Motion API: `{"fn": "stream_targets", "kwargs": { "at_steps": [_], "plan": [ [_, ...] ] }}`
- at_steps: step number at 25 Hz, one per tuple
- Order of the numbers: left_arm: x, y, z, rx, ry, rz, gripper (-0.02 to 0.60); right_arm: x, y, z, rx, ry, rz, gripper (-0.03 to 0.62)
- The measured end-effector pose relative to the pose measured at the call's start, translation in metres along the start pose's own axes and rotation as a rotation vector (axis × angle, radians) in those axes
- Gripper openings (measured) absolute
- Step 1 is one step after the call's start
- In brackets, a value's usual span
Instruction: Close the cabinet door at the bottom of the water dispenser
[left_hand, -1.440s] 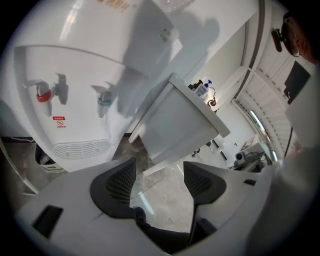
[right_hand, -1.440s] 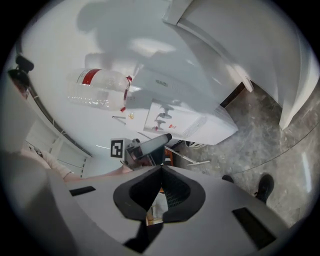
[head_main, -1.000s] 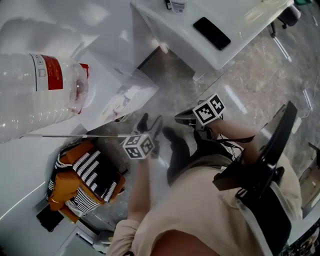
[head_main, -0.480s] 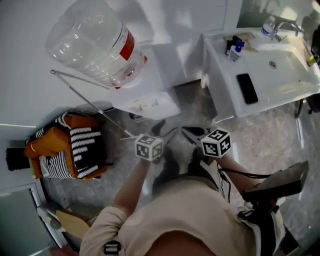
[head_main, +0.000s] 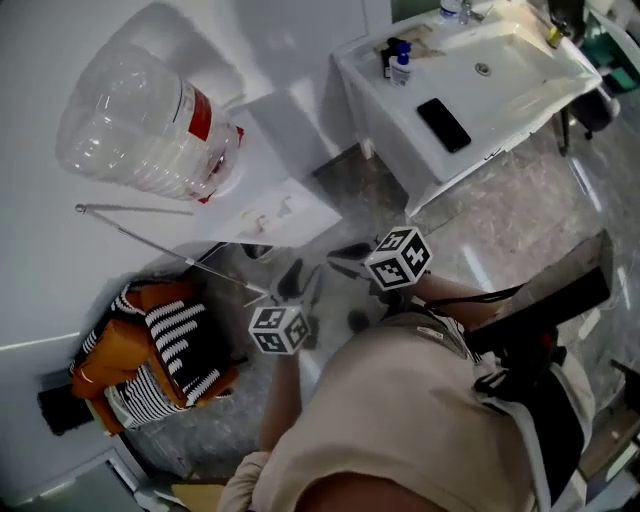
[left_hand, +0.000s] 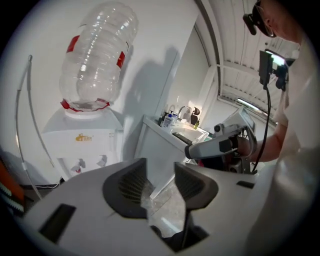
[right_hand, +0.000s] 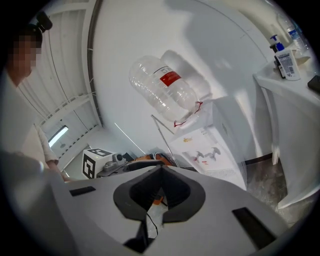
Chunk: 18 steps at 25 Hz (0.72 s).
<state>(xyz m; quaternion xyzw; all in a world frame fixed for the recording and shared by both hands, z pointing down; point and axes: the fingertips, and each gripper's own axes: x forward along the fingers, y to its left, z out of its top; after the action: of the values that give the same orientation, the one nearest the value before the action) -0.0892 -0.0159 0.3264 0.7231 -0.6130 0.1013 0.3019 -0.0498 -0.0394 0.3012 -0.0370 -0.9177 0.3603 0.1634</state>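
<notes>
Left hand-held gripper (left_hand: 160, 176): jaws partly open, just been closing, nothing between. Right hand-held gripper (right_hand: 161, 172): jaws together, empty. Both in front of water dispenser (left_hand: 82, 140); its bottom cabinet door out of sight. Upturned bottle (left_hand: 97, 55) on top of dispenser, looks empty.

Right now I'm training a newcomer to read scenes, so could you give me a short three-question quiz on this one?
1. True or false: a black phone lies on the white sink counter.
2. What sits on top of the water dispenser? A: a kettle. B: a clear bottle with a red label. C: a potted plant.
3. In one word: are the jaws of the right hand-held gripper apart or together?

Key: 1 true; 2 B; 3 together.
</notes>
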Motion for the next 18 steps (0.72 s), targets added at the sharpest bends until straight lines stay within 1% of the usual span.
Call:
{"fn": "stream_targets", "kwargs": {
  "at_steps": [1,2,4,7,11,13,15,18],
  "plan": [
    [-0.009,0.002,-0.003,-0.002,-0.011,0.013,0.093,0.003,0.007,-0.005,0.009,0.005,0.001,0.012],
    [-0.018,0.002,-0.006,-0.004,-0.018,0.015,-0.003,0.005,0.014,-0.01,0.019,0.01,0.004,0.012],
    [-0.036,0.0,-0.01,-0.004,-0.022,-0.013,-0.005,0.013,0.033,-0.016,0.027,0.02,0.014,0.012],
    [-0.067,0.002,-0.007,0.006,-0.049,-0.044,-0.006,0.027,0.066,-0.018,-0.01,0.02,0.034,0.012],
    [-0.106,0.005,0.014,0.01,-0.149,-0.07,-0.006,0.039,0.098,-0.015,-0.061,-0.014,0.031,0.012],
    [-0.124,0.008,0.021,0.015,-0.186,-0.083,-0.006,0.046,0.111,-0.016,-0.074,-0.028,0.02,0.012],
    [-0.138,0.012,0.019,0.02,-0.198,-0.089,-0.006,0.053,0.121,-0.021,-0.092,-0.03,0.005,0.012],
    [-0.156,0.017,0.007,0.026,-0.193,-0.086,-0.006,0.061,0.138,-0.026,-0.125,-0.039,-0.01,0.012]
  ]
}}
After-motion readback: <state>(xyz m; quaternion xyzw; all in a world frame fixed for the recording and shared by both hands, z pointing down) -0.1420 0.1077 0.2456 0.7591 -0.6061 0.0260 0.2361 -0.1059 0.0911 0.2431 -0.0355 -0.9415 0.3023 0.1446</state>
